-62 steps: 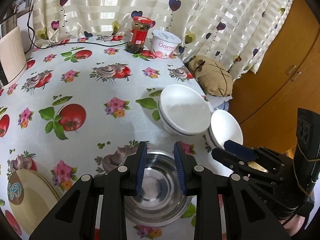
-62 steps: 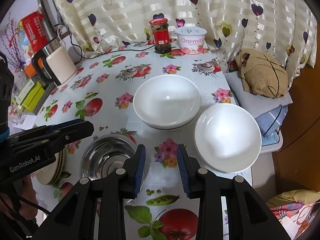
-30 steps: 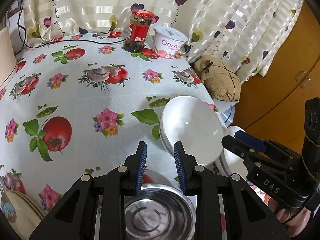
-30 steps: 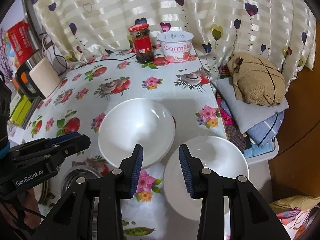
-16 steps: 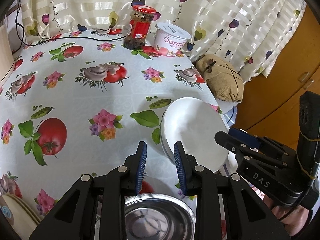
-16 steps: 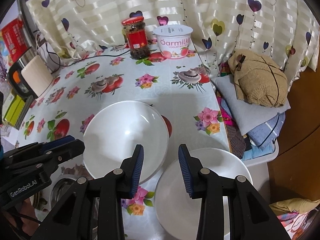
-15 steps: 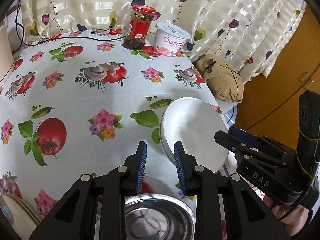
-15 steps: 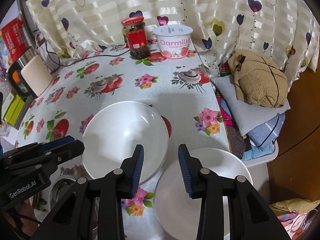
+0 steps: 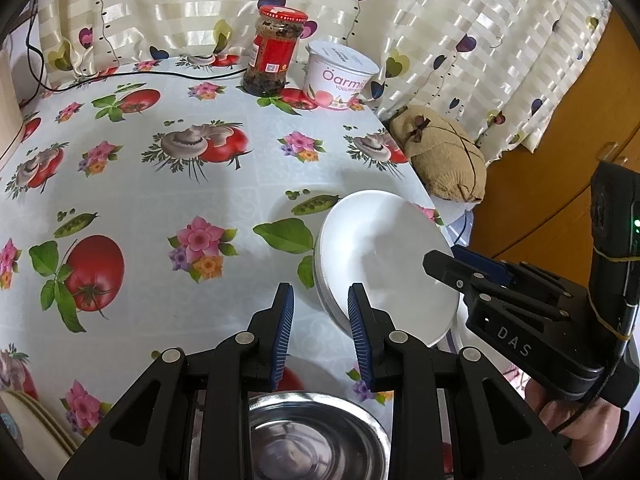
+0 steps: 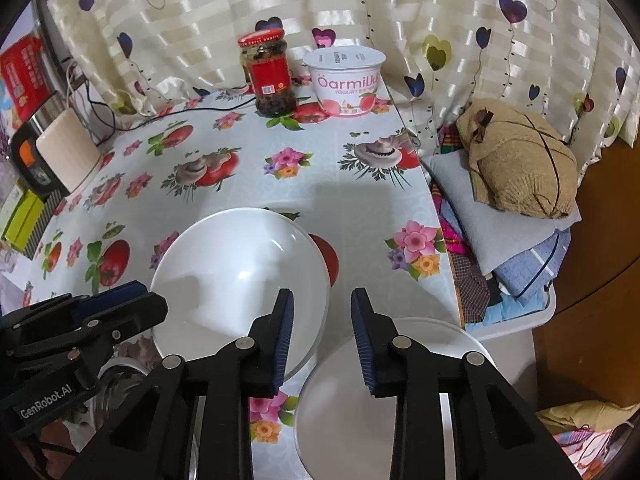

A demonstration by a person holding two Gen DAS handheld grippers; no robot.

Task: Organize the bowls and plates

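A stack of white bowls (image 9: pixel 380 256) (image 10: pixel 236 276) sits near the table's right edge. A second white bowl (image 10: pixel 400 392) lies at the table's corner, under my right gripper. A steel bowl (image 9: pixel 316 436) lies below my left gripper. Cream plates (image 9: pixel 24 424) show at the lower left. My left gripper (image 9: pixel 320 332) is open and empty, hovering left of the stack's near rim. My right gripper (image 10: pixel 322 336) is open and empty, above the gap between the two white bowls.
A red-lidded jar (image 9: pixel 274 56) and a yogurt tub (image 9: pixel 340 76) stand at the table's back by the curtain. A kettle (image 10: pixel 52 152) stands at the left. A tan bundle (image 10: pixel 520 168) on folded cloth lies off the right edge.
Both grippers have moved forward over the table. The white bowls now lie nearer in both views, and the steel bowl has slid to the bottom of the left view. Both jaws stay open.
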